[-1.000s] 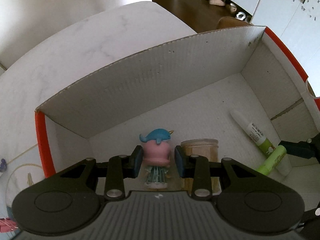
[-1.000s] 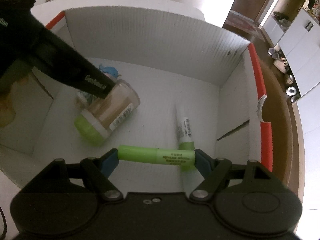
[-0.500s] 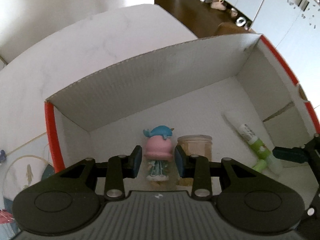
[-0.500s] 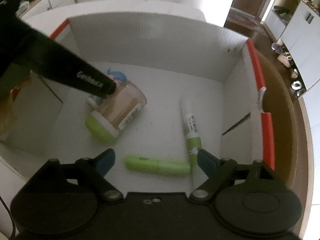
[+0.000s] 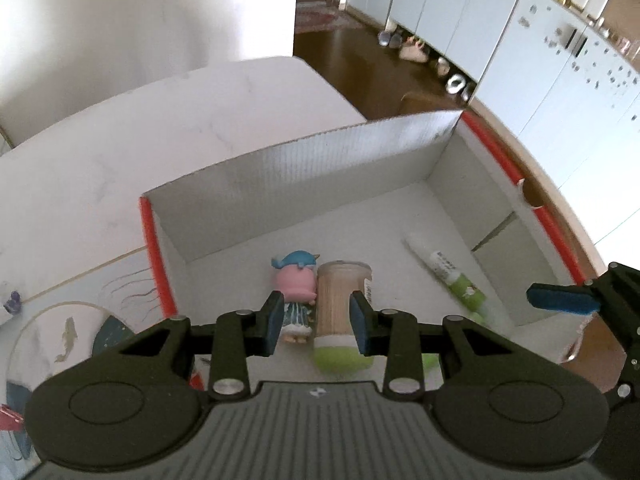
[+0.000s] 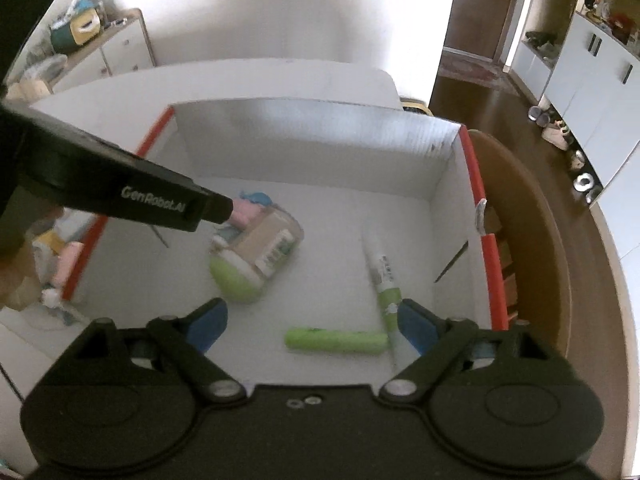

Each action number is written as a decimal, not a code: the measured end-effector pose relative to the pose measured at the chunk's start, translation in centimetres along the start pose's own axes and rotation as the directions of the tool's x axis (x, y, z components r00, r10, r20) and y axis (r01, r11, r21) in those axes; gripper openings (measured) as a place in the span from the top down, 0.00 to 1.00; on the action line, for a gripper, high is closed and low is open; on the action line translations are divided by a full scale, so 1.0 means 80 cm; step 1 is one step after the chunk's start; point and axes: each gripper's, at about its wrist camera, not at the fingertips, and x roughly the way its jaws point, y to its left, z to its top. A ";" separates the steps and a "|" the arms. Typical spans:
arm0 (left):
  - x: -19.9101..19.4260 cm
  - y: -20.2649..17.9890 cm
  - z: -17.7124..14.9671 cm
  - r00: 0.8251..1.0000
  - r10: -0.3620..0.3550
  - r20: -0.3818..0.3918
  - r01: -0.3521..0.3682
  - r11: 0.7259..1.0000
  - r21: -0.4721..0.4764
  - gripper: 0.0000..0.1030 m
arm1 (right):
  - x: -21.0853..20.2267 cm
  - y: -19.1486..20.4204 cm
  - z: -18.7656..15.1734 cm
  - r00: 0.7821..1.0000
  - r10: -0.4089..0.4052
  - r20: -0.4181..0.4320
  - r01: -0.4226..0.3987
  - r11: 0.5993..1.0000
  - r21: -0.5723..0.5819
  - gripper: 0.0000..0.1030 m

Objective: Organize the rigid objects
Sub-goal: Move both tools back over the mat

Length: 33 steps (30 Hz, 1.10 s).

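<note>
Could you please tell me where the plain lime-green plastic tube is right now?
In the right wrist view, the lime-green plastic tube lies flat on the floor of the white cardboard box, near its front edge, its right end touching the white-and-green labelled tube.

The right gripper (image 6: 312,320) hangs over the white box (image 6: 312,148), its jaws just spread wide and empty. A green tube (image 6: 336,342) lies at six o'clock, a jar (image 6: 256,256) at nine.
</note>
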 end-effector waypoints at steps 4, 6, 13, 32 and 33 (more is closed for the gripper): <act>-0.027 0.006 -0.012 0.999 -0.028 0.038 0.027 1.000 0.011 0.66 | -0.023 0.011 -0.006 0.999 0.007 0.044 -0.008 0.999 0.033 0.11; -0.042 0.011 -0.020 0.997 -0.043 0.059 0.042 0.999 0.020 0.66 | -0.036 0.016 -0.006 0.997 0.008 0.072 -0.011 0.999 0.052 0.10; -0.083 0.024 -0.046 0.988 -0.066 0.139 0.060 0.997 0.050 0.56 | -0.068 0.037 -0.012 0.988 0.017 0.151 -0.032 0.995 0.094 0.08; -0.160 0.146 -0.118 0.974 -0.048 0.221 0.056 0.998 -0.031 0.31 | -0.084 0.163 -0.018 0.958 0.100 0.269 -0.128 0.987 0.092 0.00; -0.163 0.154 -0.120 0.974 -0.048 0.223 0.058 0.998 -0.037 0.31 | -0.084 0.171 -0.018 0.957 0.106 0.271 -0.134 0.987 0.087 0.00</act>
